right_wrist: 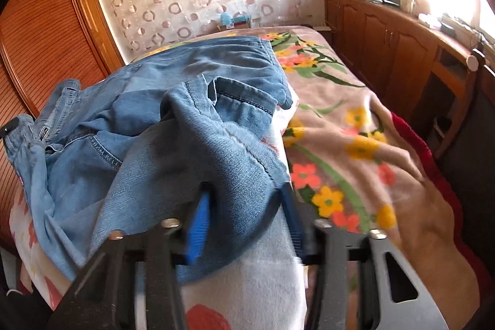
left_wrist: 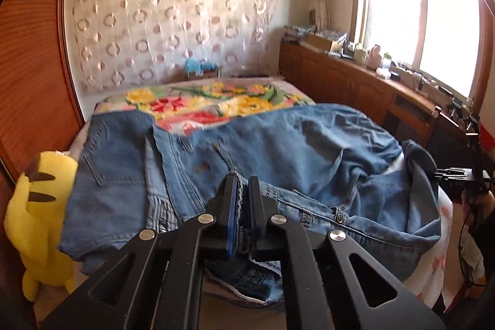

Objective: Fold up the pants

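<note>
Jeans [left_wrist: 247, 144] lie rumpled across floral blanket [right_wrist: 355, 126] on bed. Left gripper [left_wrist: 243, 190] pinches waistband tight. Right gripper [right_wrist: 244, 200] half open, denim leg fold between jaws, grip uncertain. Advice: secure right hold, then lift evenly, pull taut.

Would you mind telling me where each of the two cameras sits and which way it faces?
Left wrist view: sits on the left gripper, looking along it, down across the jeans on the bed toward the patterned curtain and window; its jaws are shut on a denim fold.
Right wrist view: sits on the right gripper, looking the same way over the floral blanket; its jaws straddle a fold of the jeans.
Shared: jeans, blanket, curtain, wooden cabinets.
</note>
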`<action>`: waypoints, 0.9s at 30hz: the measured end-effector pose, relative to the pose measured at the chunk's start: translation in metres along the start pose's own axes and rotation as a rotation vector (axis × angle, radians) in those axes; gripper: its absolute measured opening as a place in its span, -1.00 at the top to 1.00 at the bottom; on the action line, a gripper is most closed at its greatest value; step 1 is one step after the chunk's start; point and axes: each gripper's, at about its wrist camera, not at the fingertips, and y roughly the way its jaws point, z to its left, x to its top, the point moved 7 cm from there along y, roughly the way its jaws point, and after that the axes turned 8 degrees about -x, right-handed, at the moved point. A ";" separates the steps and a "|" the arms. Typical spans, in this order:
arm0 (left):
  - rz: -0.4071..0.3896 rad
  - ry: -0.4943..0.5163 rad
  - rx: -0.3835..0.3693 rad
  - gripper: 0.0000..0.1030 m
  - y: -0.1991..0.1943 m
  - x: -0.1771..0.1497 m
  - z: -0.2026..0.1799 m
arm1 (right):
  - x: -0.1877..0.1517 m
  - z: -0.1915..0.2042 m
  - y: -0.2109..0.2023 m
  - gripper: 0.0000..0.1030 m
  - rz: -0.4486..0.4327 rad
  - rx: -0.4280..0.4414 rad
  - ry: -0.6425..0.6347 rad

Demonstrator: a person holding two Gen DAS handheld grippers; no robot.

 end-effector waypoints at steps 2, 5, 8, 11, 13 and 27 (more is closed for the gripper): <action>-0.031 -0.003 0.011 0.85 -0.008 0.006 0.003 | 0.003 0.005 -0.003 0.78 -0.011 0.019 -0.008; -0.092 -0.017 0.033 0.85 -0.020 0.019 0.009 | 0.013 0.006 -0.019 0.89 -0.080 0.012 -0.001; -0.133 -0.033 0.051 0.85 -0.027 0.032 0.020 | 0.030 0.007 -0.046 0.89 -0.173 0.001 0.014; -0.160 -0.052 0.066 0.85 -0.028 0.044 0.032 | 0.054 0.004 -0.077 0.89 -0.275 -0.010 0.043; -0.169 -0.061 0.071 0.85 -0.027 0.051 0.040 | 0.069 0.001 -0.091 0.89 -0.321 -0.026 0.062; -0.222 -0.086 0.136 0.85 0.005 0.089 0.082 | 0.143 0.029 -0.070 0.89 -0.444 -0.139 -0.005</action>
